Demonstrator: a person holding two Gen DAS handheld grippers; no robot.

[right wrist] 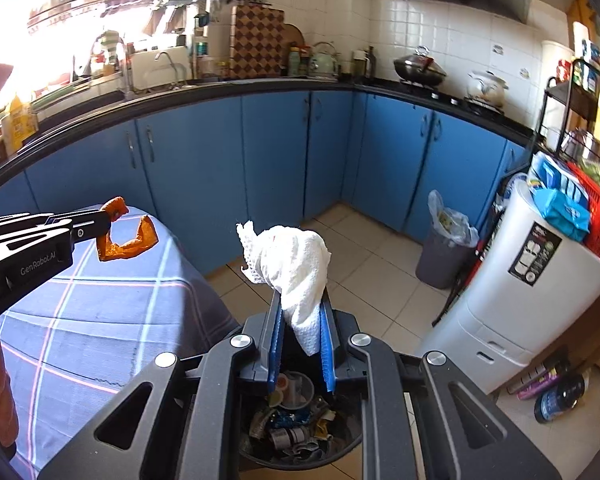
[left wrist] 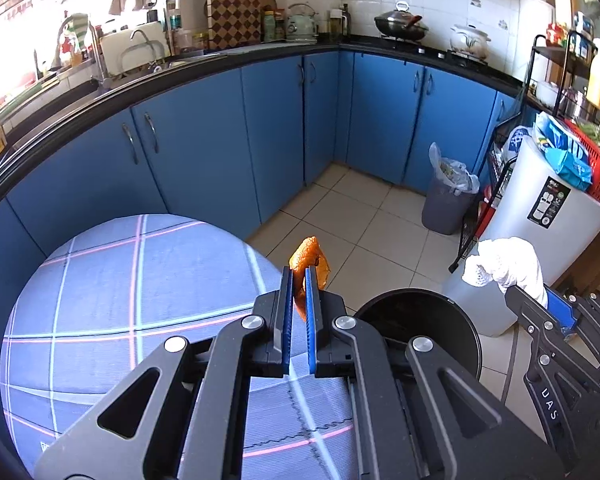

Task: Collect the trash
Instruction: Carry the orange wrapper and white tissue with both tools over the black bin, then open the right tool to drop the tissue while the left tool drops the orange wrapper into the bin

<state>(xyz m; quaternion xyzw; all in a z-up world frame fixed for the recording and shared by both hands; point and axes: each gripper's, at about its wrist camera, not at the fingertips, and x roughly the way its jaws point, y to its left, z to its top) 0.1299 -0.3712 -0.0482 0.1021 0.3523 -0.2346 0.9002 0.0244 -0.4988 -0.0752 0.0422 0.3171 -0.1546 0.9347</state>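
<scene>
The left tongs are closed on a piece of orange peel, which sticks out above the tips. In the left wrist view the tongs hang over the edge of the round desk with its blue checked cloth, and the black trash bin stands on the floor just beside the desk, at about 3 o'clock from the tips. The right tongs enter at 3 o'clock of the picture and carry a crumpled white paper towel near the far rim of the bin.

In the right wrist view the right tongs are narrow and grip the white paper towel between the blue pads. Directly under them the black trash bin is open and already holds wrappers and small cups. The left tongs come in at 9 o'clock with the orange peel hanging above the desk.

The step in hand seems to be the carrying of both pieces to the bin. The right tongs look ready: they probably only need to open so that the towel falls inside. The left tongs should first go further toward the bin, because the peel is over the cloth and would land on the desk.
</scene>
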